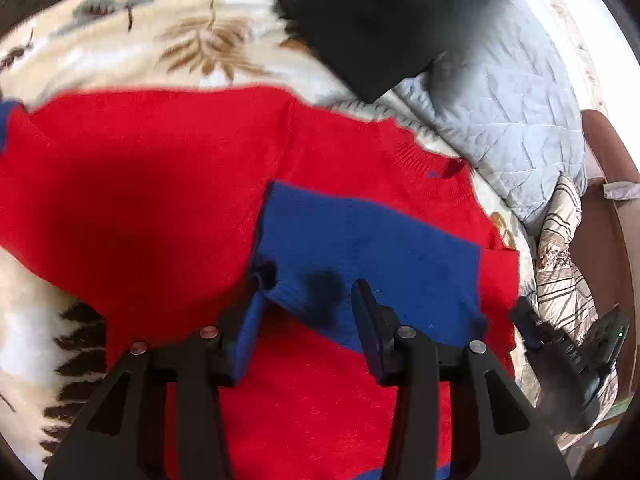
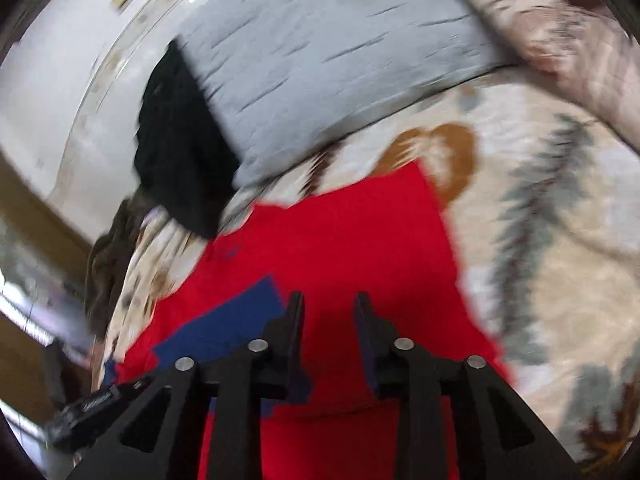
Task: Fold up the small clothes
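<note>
The red sweater (image 1: 160, 184) is lying flat on the leaf-print blanket (image 1: 120, 40), under both grippers, its blue sleeve (image 1: 360, 248) folded across it. The left gripper (image 1: 308, 304) is standing apart just over the blue cuff, clamping nothing. The knit is looking soft and light, best pinched at an edge. The right gripper (image 2: 328, 312), also apart and empty, is showing the sweater's far edge more fully, though blurred.

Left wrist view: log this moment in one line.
sweater: red, flat on blanket | blue sleeve: folded onto body | left tool: open over cuff | right tool: open, empty
</note>
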A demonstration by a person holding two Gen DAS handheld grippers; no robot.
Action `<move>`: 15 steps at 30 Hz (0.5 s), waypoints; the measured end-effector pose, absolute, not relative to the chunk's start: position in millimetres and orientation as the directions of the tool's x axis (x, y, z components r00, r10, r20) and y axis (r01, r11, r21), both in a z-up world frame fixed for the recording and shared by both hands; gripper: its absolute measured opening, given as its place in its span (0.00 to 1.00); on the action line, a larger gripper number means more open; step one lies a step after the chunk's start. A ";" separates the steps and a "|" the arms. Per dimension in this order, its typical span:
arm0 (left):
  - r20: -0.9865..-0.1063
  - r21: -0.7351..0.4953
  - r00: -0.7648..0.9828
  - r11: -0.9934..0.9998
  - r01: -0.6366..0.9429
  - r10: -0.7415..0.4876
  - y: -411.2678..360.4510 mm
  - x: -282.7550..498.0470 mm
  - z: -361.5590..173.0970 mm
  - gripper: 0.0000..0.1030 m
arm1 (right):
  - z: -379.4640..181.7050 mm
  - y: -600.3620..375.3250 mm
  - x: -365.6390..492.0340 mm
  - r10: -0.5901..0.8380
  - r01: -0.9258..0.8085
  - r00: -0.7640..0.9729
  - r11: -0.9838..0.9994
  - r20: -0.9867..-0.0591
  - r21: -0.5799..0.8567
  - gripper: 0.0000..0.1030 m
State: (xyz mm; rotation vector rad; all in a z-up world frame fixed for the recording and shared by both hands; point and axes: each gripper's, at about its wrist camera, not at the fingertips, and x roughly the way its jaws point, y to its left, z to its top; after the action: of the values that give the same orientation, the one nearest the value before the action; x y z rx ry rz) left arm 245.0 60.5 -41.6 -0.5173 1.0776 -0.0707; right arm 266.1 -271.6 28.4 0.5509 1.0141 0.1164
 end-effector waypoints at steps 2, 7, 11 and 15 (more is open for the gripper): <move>-0.818 -0.447 0.483 0.873 -0.195 -0.311 60.8 245.2 -37.9 0.42 | 4.0 -247.2 274.0 0.345 0.140 0.412 0.891 -0.843 0.432 0.34; -0.766 -0.549 0.527 0.801 -0.240 -0.367 88.8 236.5 -21.4 0.42 | 20.6 -205.3 264.2 0.328 0.064 0.467 0.914 -0.821 0.401 0.34; -0.714 -0.610 0.613 0.729 -0.311 -0.337 136.7 219.3 1.4 0.45 | 16.0 -141.6 269.7 0.437 -0.033 0.413 0.884 -0.799 0.466 0.33; -0.687 -0.649 0.668 0.654 -0.388 -0.285 202.4 198.4 9.7 0.53 | 6.4 -73.6 273.6 0.532 -0.125 0.351 0.842 -0.770 0.525 0.34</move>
State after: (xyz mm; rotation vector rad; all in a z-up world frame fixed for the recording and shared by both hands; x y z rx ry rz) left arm 198.4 202.4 9.7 -0.8846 0.8665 0.0671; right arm 273.6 -73.6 6.4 0.4116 1.1396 0.4406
